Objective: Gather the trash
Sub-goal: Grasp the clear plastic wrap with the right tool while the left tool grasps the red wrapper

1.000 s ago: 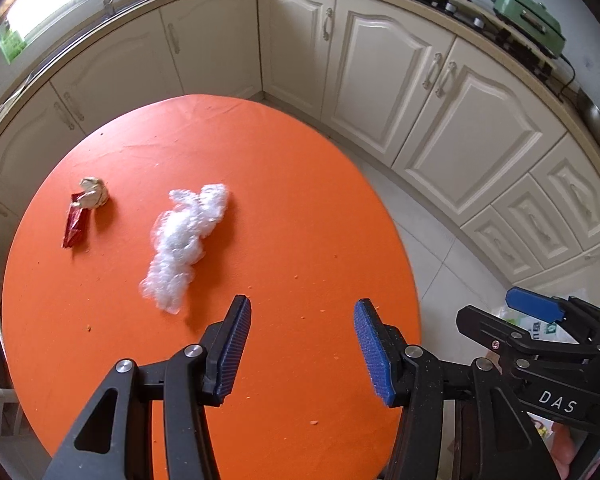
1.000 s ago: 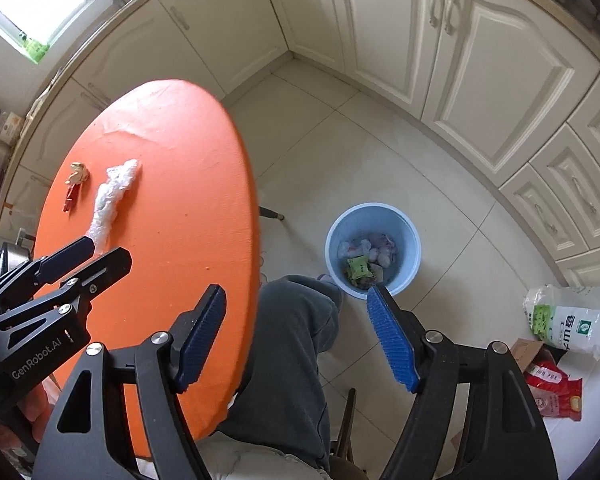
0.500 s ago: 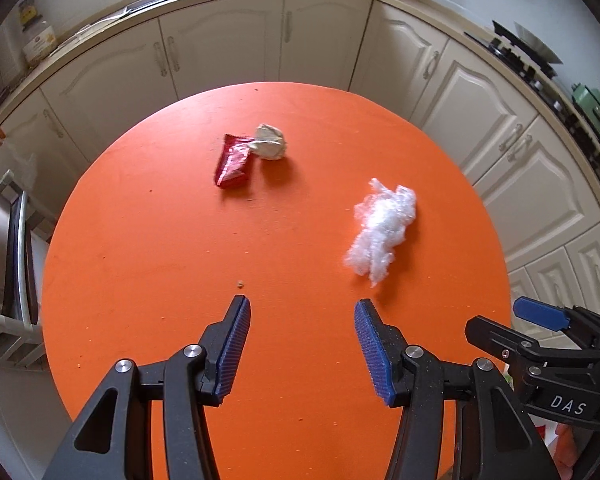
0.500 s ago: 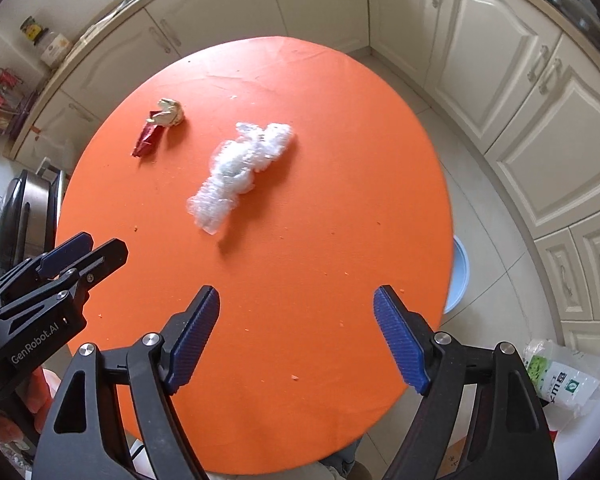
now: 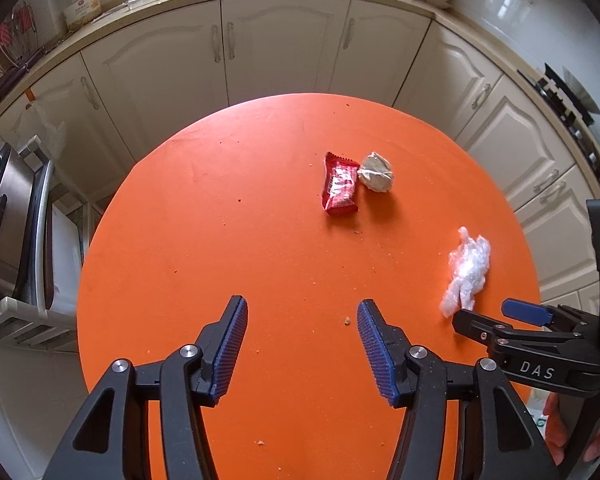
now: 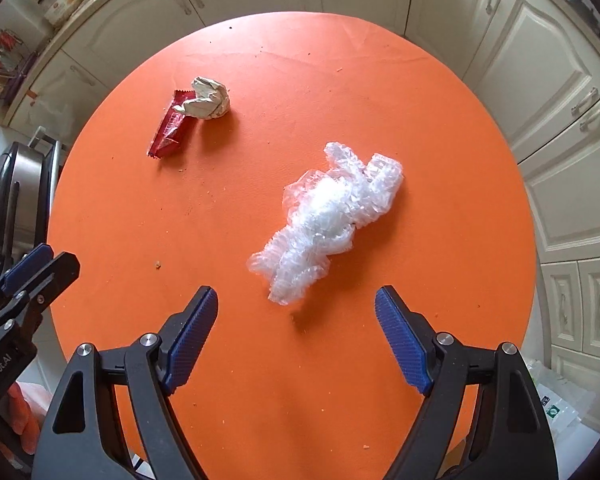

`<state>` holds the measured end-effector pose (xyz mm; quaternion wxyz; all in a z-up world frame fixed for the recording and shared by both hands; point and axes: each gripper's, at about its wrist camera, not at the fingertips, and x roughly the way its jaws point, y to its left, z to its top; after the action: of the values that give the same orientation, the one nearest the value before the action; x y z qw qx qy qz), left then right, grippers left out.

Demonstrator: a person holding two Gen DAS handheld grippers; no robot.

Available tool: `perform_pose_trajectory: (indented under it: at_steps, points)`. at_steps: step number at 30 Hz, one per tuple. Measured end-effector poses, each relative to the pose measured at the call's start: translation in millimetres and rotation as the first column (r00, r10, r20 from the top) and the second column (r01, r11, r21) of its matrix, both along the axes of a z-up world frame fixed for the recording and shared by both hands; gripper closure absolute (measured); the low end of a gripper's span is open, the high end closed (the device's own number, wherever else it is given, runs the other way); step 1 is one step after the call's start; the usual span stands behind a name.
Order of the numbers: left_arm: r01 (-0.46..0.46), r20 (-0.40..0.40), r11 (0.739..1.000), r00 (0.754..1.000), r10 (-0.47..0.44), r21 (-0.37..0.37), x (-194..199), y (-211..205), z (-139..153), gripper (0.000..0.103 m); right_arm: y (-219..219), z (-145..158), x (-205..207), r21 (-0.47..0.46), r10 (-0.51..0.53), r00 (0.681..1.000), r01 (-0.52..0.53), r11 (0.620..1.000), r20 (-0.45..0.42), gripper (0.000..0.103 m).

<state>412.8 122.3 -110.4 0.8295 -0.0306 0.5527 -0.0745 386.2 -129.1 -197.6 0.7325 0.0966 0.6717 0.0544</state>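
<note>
On the round orange table (image 5: 220, 240) lie three pieces of trash. A red snack wrapper (image 5: 340, 188) touches a crumpled paper ball (image 5: 376, 172) at the far side. A wad of clear plastic film (image 5: 466, 272) lies near the right edge. My left gripper (image 5: 302, 312) hovers over bare tabletop, its jaws opening a little with nothing between them. In the right wrist view the plastic wad (image 6: 332, 216) sits just ahead of my right gripper (image 6: 297, 294), which is wide open and empty. The wrapper (image 6: 172, 130) and paper ball (image 6: 208, 98) lie further off, to the left.
Cream kitchen cabinets (image 5: 284, 48) curve around the table's far side. A rack with steel pans (image 5: 12, 220) stands at the left. A white bag (image 6: 556, 400) lies on the floor at the right. Small crumbs dot the tabletop.
Both grippers have swung across and rolled, and now hang over the table. The blue bin and the person's leg have left the right wrist view. The right jaws have widened.
</note>
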Motion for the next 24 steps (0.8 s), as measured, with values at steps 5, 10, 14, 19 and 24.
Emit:
perform_pose_trajectory:
  at_steps: [5,10,14,19,24]
  points:
    - [-0.001,-0.032,1.000,0.999,0.000,-0.003,26,0,-8,0.048,6,-14,19,-0.001,0.013,1.000,-0.013,1.000,-0.023,0.032]
    - [0.005,-0.063,1.000,0.998,-0.005,0.008,57,-7,-19,0.048,16,-28,31,-0.056,0.078,0.996,-0.081,0.995,-0.041,0.061]
    - [0.001,-0.100,1.000,0.995,-0.002,-0.002,82,-15,-29,0.048,15,-21,37,-0.059,0.101,0.995,-0.101,0.993,-0.003,0.083]
    - [0.011,-0.112,1.000,0.994,-0.010,0.003,108,-25,-37,0.048,3,-9,47,-0.042,0.096,0.995,-0.094,0.995,0.038,0.086]
    - [-0.002,-0.133,1.000,0.991,0.003,0.003,131,-33,-51,0.048,-6,0,56,-0.042,0.085,0.994,-0.082,0.996,0.071,0.086]
